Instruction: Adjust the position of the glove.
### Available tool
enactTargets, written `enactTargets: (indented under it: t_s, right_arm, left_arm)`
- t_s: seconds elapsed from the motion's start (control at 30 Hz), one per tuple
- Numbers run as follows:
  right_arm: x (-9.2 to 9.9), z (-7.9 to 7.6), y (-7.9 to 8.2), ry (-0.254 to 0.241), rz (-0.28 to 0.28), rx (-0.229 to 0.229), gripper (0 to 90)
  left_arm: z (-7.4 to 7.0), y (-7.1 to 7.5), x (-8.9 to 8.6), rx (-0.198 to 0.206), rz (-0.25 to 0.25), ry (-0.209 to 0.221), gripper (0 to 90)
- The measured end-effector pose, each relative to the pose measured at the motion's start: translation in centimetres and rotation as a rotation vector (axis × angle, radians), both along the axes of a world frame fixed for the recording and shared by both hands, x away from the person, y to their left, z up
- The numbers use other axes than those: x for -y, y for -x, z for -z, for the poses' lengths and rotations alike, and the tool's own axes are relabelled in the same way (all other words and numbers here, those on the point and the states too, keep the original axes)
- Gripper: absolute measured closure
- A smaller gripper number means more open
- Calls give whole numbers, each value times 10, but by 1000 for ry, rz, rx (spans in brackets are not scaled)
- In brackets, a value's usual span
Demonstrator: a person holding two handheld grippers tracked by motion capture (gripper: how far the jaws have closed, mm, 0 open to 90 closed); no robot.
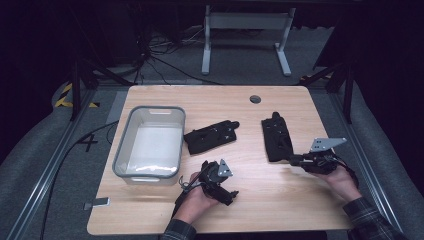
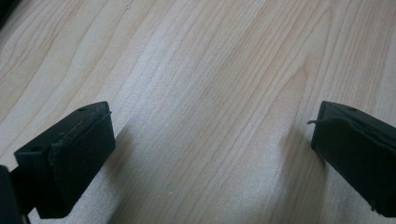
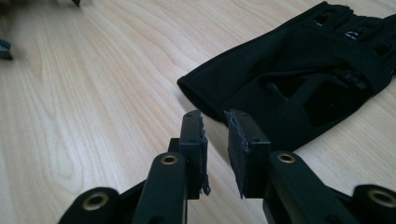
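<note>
Two black gloves lie flat on the wooden table (image 1: 280, 200). One glove (image 1: 211, 136) is near the middle, the other glove (image 1: 276, 137) to its right. My right gripper (image 1: 293, 160) lies low at the near cuff of the right glove (image 3: 289, 79). Its jaws (image 3: 215, 119) stand open by a narrow gap with nothing between them, and the tips nearly touch the cuff edge. My left gripper (image 1: 220, 184) is at the table's front middle, below the middle glove. Its jaws (image 2: 212, 154) are spread wide open over bare wood (image 2: 210, 70).
A clear plastic bin (image 1: 150, 142) stands at the table's left, nothing visible inside it. A round cable hole (image 1: 255, 99) sits near the far edge. Beyond the table are a white desk frame (image 1: 245, 40) and floor cables.
</note>
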State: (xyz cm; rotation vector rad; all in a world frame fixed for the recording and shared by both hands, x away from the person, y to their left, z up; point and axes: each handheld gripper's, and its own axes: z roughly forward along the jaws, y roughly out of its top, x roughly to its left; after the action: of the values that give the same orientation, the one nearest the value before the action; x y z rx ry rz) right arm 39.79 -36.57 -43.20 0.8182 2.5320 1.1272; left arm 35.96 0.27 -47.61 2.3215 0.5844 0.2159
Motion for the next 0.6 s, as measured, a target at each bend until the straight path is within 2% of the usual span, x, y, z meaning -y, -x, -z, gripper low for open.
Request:
enactTargets:
  t_s: [0.17,0.37,0.6]
  right_arm:
    - [-4,-4,-7,-8,2,1,889]
    - [-10,-6,-19,-17,-7,-1,897]
    - [-19,-4,-30,1,-16,5,897]
  left_arm:
    - [0,0,0,0,0,0,0]
    - [0,0,0,-1,2,0,0]
    - [0,0,0,0,2,0,0]
